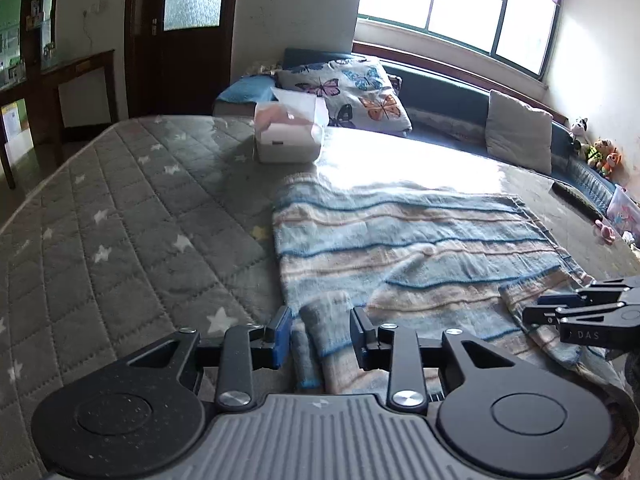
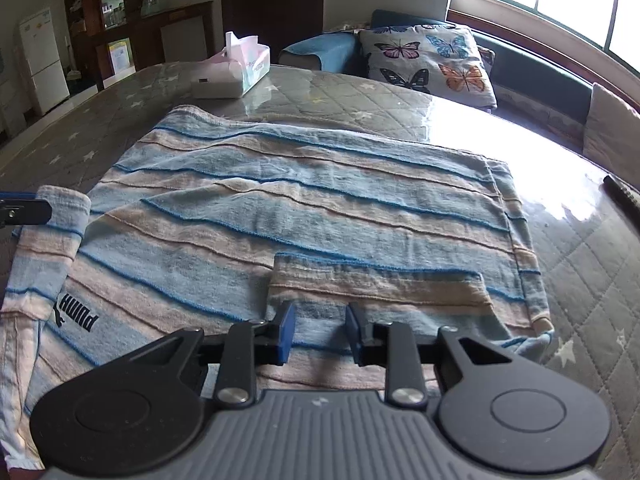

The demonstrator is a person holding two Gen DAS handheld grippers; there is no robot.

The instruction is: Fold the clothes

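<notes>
One striped garment (image 2: pixel 304 216) lay flat on the grey quilted table cover (image 1: pixel 120 216) with white stars, and it was the only piece of clothing there. My left gripper (image 1: pixel 322 336) stood at the near left edge of the garment, its two blue-padded fingers spread, with a raised fold of the cloth between them; I could not tell if the pads touched it. My right gripper (image 2: pixel 320 332) was over the near edge too, its two fingers also spread apart, just in front of one sleeve (image 2: pixel 376 284) that was folded across the body of the garment. In the right wrist view a second sleeve (image 2: pixel 52 236) stood up at the left beside the tip of my other tongs, and one black logo (image 2: pixel 76 314) was printed near it. Behind the garment stood one tissue box (image 2: pixel 236 72). Farther back, on the bench under the window, I counted one butterfly cushion (image 2: pixel 432 60) and one plain grey cushion (image 1: pixel 518 130).
</notes>
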